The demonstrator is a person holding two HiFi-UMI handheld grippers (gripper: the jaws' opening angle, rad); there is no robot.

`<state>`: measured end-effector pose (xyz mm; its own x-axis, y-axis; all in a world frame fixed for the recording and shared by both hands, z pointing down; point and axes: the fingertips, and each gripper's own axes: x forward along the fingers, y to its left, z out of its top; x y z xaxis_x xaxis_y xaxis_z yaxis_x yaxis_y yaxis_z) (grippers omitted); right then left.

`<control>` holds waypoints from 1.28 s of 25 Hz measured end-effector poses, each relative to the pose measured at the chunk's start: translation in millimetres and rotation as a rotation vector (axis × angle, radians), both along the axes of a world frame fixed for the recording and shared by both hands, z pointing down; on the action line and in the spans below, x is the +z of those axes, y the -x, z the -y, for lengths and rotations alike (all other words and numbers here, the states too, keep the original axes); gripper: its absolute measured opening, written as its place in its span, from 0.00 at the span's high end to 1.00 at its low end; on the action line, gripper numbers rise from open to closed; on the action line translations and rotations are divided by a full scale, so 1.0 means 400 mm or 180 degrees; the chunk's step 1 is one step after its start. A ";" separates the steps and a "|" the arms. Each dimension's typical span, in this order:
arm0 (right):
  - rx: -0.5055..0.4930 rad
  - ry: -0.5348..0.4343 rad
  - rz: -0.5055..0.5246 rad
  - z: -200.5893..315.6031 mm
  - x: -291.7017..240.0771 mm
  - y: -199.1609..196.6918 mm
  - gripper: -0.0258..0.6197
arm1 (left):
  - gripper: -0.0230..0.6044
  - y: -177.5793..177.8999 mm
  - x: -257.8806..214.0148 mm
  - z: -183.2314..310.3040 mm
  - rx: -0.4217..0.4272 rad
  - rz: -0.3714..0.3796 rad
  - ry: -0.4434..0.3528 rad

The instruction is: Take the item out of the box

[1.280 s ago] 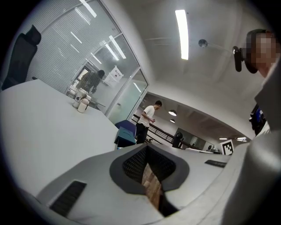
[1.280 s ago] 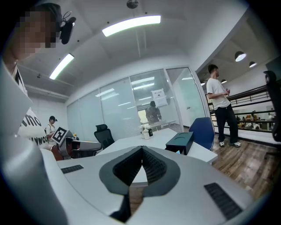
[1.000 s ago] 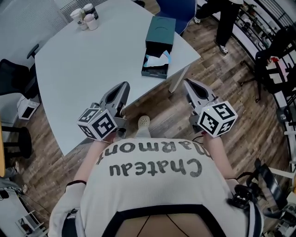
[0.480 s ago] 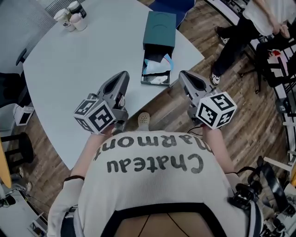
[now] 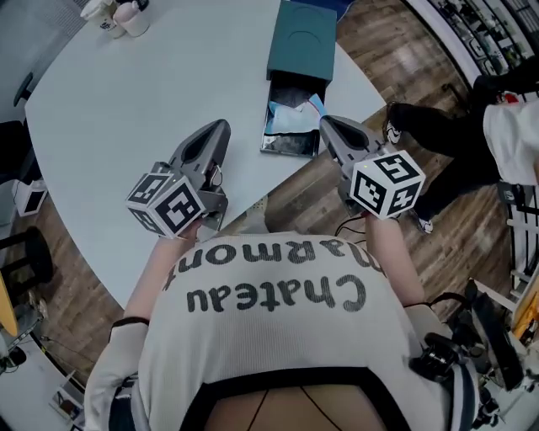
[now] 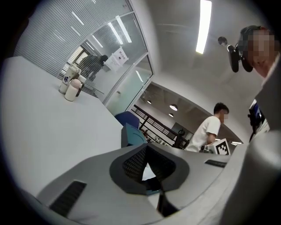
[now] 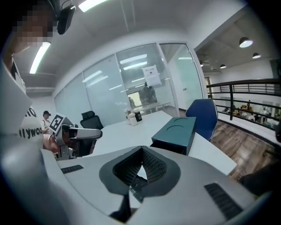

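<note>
A teal box (image 5: 301, 50) lies near the table's right edge, also in the left gripper view (image 6: 131, 136) and the right gripper view (image 7: 175, 132). Its drawer (image 5: 271, 139) is slid out toward me and holds a light blue and white item (image 5: 290, 116). My left gripper (image 5: 221, 126) is shut and empty over the table, left of the drawer; its jaws meet at the tip (image 6: 146, 149). My right gripper (image 5: 324, 125) is shut and empty just right of the drawer's near corner, by the table edge, its pads together (image 7: 141, 149).
The pale grey table (image 5: 126, 109) has cups and bottles (image 5: 118, 13) at its far left corner. A blue chair (image 7: 204, 116) stands behind the box. A person (image 5: 505, 126) stands on the wooden floor to the right. A black chair (image 5: 8, 143) is at the left.
Both grippers have moved forward toward the box, the right one reaching the drawer's corner. I stand closer to the table. The person at the right has shifted nearer.
</note>
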<state>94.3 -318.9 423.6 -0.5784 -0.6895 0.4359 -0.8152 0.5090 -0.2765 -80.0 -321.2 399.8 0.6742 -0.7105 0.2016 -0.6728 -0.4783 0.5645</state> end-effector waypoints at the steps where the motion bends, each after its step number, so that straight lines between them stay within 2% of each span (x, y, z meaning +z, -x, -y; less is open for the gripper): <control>1: -0.0026 0.0026 -0.0028 0.011 0.011 0.006 0.96 | 0.97 0.007 0.006 0.007 -0.0011 0.0013 0.0006; 4: -0.0099 0.0093 -0.0144 0.041 0.049 0.018 0.96 | 0.97 0.030 0.026 0.018 -0.0056 0.0042 0.0039; 8: -0.0187 0.0138 -0.0547 0.074 0.096 0.022 0.96 | 0.97 0.057 0.054 0.016 -0.0123 0.0079 0.0123; 9: -0.0245 0.0182 -0.0615 0.079 0.108 0.029 0.92 | 0.97 0.063 0.061 0.017 -0.0142 0.0084 0.0142; 10: -0.0312 0.0237 -0.0656 0.083 0.120 0.039 0.81 | 0.97 0.069 0.068 0.020 -0.0159 0.0086 0.0157; 16: -0.0631 0.0547 -0.1063 0.083 0.190 0.080 0.81 | 0.97 0.085 0.099 0.023 -0.0202 0.0105 0.0236; 21: -0.0774 0.0778 -0.1290 0.069 0.243 0.101 0.81 | 0.97 0.093 0.119 0.015 -0.0256 0.0108 0.0309; 24: -0.0782 0.0813 -0.1505 0.072 0.271 0.104 0.81 | 0.97 0.104 0.124 0.018 -0.0250 0.0124 0.0332; 32: -0.0798 0.0819 -0.1712 0.076 0.287 0.111 0.81 | 0.97 0.126 0.143 0.020 -0.0266 0.0140 0.0375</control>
<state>49.8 -349.5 538.6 -0.3629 -0.3967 0.8432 -0.7390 0.6738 -0.0010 -130.3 -329.0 457.0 0.6024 -0.7335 0.3149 -0.7329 -0.3518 0.5823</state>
